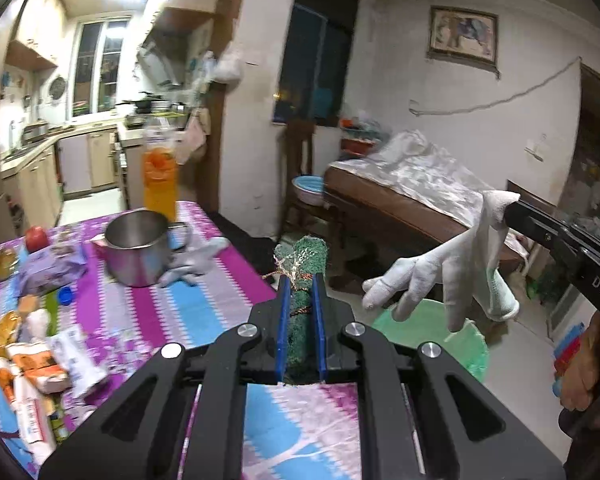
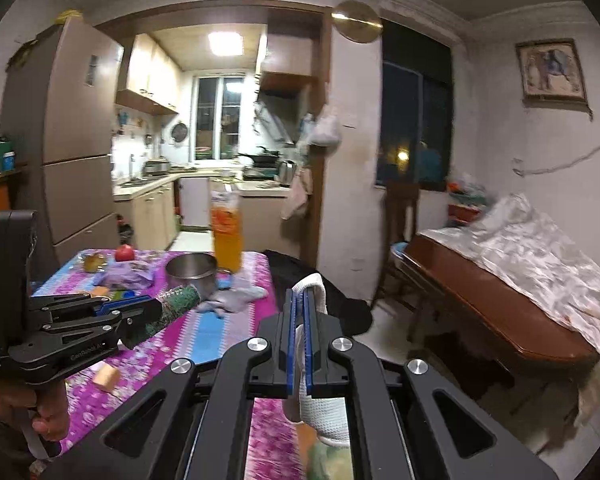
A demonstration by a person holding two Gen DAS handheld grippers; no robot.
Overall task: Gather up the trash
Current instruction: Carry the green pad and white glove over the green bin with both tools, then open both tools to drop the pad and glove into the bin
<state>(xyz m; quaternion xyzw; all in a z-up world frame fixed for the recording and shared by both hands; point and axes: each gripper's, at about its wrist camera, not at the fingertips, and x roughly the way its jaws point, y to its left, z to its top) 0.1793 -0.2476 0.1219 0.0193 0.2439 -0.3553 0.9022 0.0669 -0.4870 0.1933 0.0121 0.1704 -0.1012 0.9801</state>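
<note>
Table [image 1: 235,280]: covered in a striped purple cloth, with wrappers, a steel pot [image 1: 137,246] and a second pale glove [image 1: 197,260] lying on it; these look like what is left to collect.
Bin [image 1: 466,354]: lined with a green bag, on the floor just beside the table edge, below what I carry, so a release should drop straight in.
White glove [image 1: 440,280]: pinched at its cuff in my right gripper [image 2: 301,336], jaws closed on the fabric. It hangs over the bin, long axis roughly vertical, fingers drooping down and toward the table.
Green roll [image 1: 302,292]: a string-tied scrubby bundle clamped in my left gripper [image 1: 300,320], jaws closed on it. Its long axis runs along my fingers, the free end pointing forward past the table edge.
</note>
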